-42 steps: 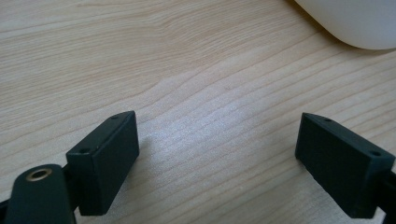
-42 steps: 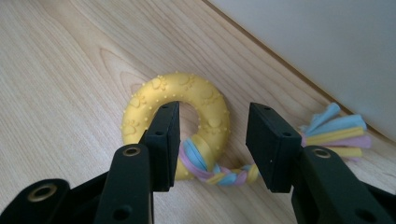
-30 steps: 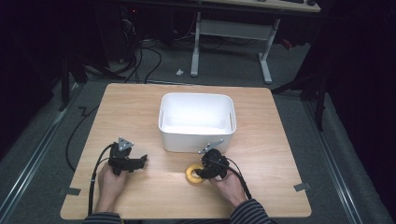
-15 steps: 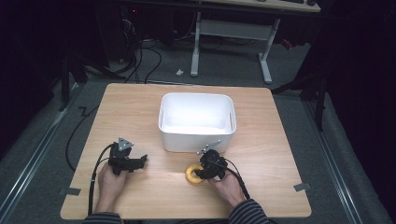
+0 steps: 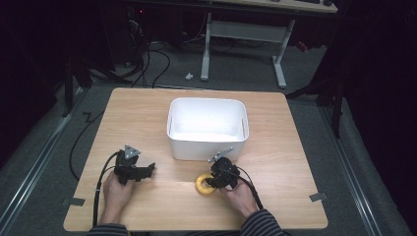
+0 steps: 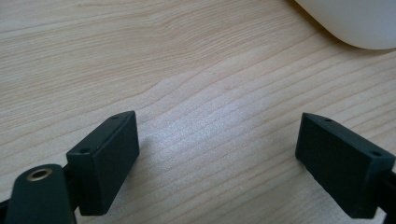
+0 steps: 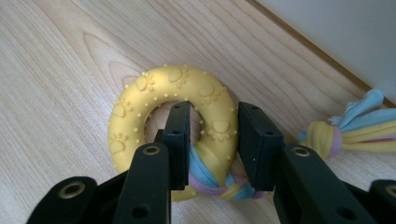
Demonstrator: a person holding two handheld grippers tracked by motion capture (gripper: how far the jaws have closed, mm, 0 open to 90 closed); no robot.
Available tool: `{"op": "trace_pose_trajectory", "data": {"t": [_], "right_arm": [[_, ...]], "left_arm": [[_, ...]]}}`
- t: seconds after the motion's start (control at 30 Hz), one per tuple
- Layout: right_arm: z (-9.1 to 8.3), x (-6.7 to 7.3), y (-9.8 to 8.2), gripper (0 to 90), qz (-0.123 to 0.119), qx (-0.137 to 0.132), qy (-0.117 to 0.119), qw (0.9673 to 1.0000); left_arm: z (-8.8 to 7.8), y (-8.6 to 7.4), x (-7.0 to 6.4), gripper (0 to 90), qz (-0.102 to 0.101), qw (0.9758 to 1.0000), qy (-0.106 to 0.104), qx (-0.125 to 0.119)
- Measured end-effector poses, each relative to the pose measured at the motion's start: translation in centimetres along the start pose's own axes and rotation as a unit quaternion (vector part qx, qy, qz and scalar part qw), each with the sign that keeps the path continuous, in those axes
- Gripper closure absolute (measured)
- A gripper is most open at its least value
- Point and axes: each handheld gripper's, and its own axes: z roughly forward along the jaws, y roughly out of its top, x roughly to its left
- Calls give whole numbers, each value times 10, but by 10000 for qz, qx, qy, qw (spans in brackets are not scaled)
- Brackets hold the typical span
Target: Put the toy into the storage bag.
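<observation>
A yellow rubber ring toy [image 5: 200, 185] [image 7: 159, 84] with raised paw prints lies on the wooden table [image 5: 142, 118], in front of the white bin [image 5: 206, 147]. A braided blue, yellow and purple rope [image 7: 348, 128] is tied through the ring. My right gripper [image 5: 210, 181] [image 7: 214, 112] has just been closing its jaws and is shut on the ring's near side, one jaw inside the hole and one outside. At the left, my left gripper [image 5: 150, 168] [image 6: 231, 158] rests over bare wood, open, with nothing between its jaws.
The white bin stands mid-table with nothing visible inside it, and its corner [image 6: 355, 18] shows in the left gripper view. Cables trail from both grippers toward the table's front edge. Beyond the far edge are desk legs and floor cables.
</observation>
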Motion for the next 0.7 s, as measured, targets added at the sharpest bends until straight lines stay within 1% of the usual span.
{"op": "trace_pose_trajectory", "data": {"t": [0.07,0.13,0.17,0.23,0.27,0.3,0.33,0.37,0.5,0.53,0.67,0.7], "right_arm": [[-1,0,0,668,40,5,5,10000],[-2,0,0,669,7,-8,-21,10000],[-3,-1,-1,669,-54,-72,-7,10000],[-5,-1,-1,670,-16,-72,-17,10000],[-8,-1,-2,670,-19,-145,-5,9999],[-8,-1,-2,670,-19,-145,-5,9999],[-10,0,-3,670,42,-136,-8,9999],[-13,-2,-4,670,-7,-180,-6,9998],[-17,-2,-6,670,33,-166,-24,9999],[-17,-3,-7,670,-33,-188,-27,9998],[-26,-6,-12,671,31,-271,-59,9996],[-26,-6,-12,671,31,-271,-59,9996]], "left_arm": [[0,0,0,136,1,10000,0,1],[0,0,0,136,2,10000,0,1],[0,0,0,136,2,10000,0,1],[0,0,0,136,0,10000,1,-1],[0,0,0,136,0,10000,1,0],[0,0,0,136,0,10000,1,0],[0,0,0,136,4,10000,-1,2],[0,0,0,136,4,10000,0,4],[0,0,0,136,-2,10000,0,-1],[0,0,0,136,0,10000,-1,-1],[0,0,0,136,-1,10000,-1,0],[0,0,0,136,-2,10000,-1,-1]]}}
